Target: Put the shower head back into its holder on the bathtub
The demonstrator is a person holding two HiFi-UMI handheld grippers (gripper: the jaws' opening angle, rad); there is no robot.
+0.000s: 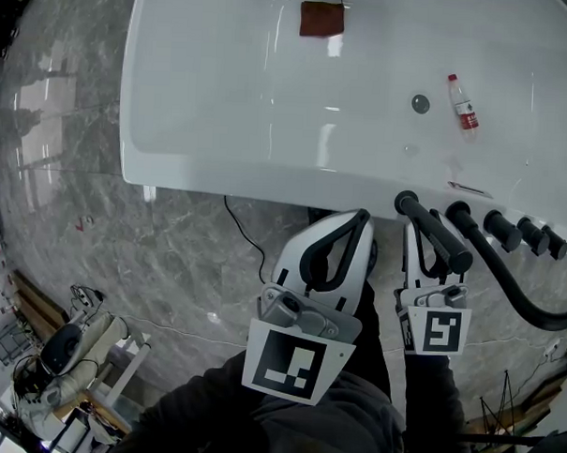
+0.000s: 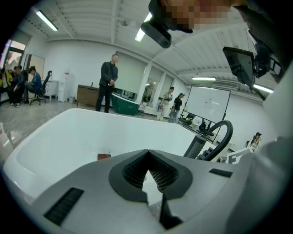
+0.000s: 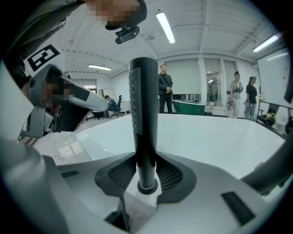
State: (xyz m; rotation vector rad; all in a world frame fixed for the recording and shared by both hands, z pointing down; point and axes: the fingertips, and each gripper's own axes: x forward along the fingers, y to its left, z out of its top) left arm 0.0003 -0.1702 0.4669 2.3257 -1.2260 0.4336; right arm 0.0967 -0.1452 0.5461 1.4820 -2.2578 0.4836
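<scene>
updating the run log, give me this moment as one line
right tool: shut on shower head | left tool: shut, empty | shower head: at bathtub rim, beside knobs

No legible text or numbers

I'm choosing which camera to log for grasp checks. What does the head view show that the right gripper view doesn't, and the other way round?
Only the head view: a bottle, a brown cloth and the drain on the tub floor, plus the black fittings on the rim. Only the right gripper view: people standing beyond the tub, and ceiling lights. Both: the white bathtub, and the right gripper with its jaws closed on the black shower head.
</scene>
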